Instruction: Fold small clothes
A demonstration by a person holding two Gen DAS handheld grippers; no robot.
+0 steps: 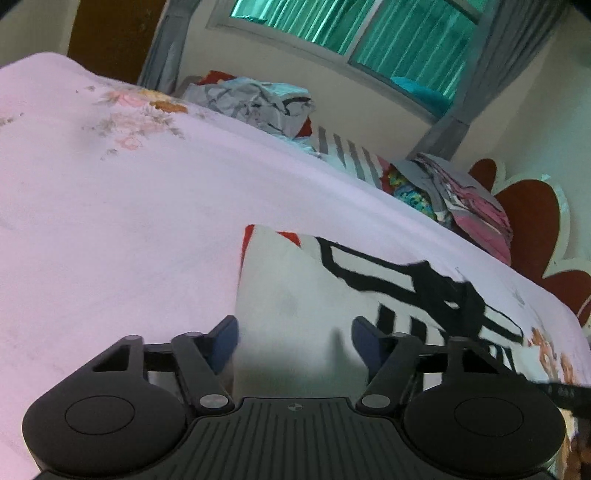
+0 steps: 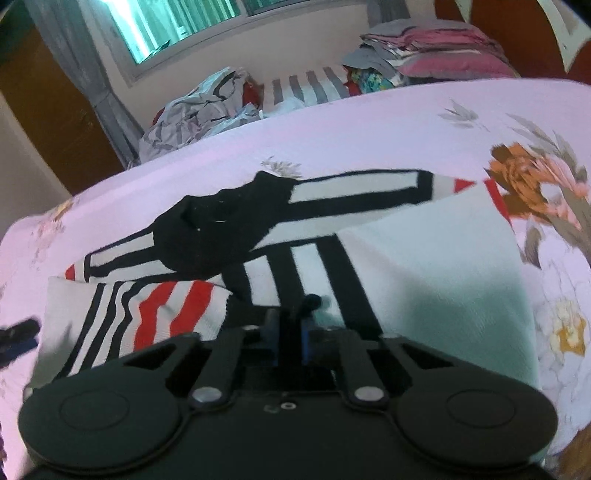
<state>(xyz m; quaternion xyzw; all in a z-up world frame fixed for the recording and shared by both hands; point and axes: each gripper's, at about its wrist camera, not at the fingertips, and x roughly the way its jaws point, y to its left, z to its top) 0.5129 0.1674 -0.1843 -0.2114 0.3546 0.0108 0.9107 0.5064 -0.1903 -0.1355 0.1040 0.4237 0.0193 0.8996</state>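
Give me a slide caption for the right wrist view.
Right gripper shut on a striped shirt lying on the floral bedsheet.

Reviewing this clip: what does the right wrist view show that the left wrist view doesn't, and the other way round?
Only the right wrist view shows the right claw shut on the white knit garment with black and red stripes, plus its red-striped folded part.

Only the left wrist view shows the left claw, open over the garment's plain white area.

Both show the garment on the pink floral bedsheet, the crumpled grey clothes pile and the green-curtained window.
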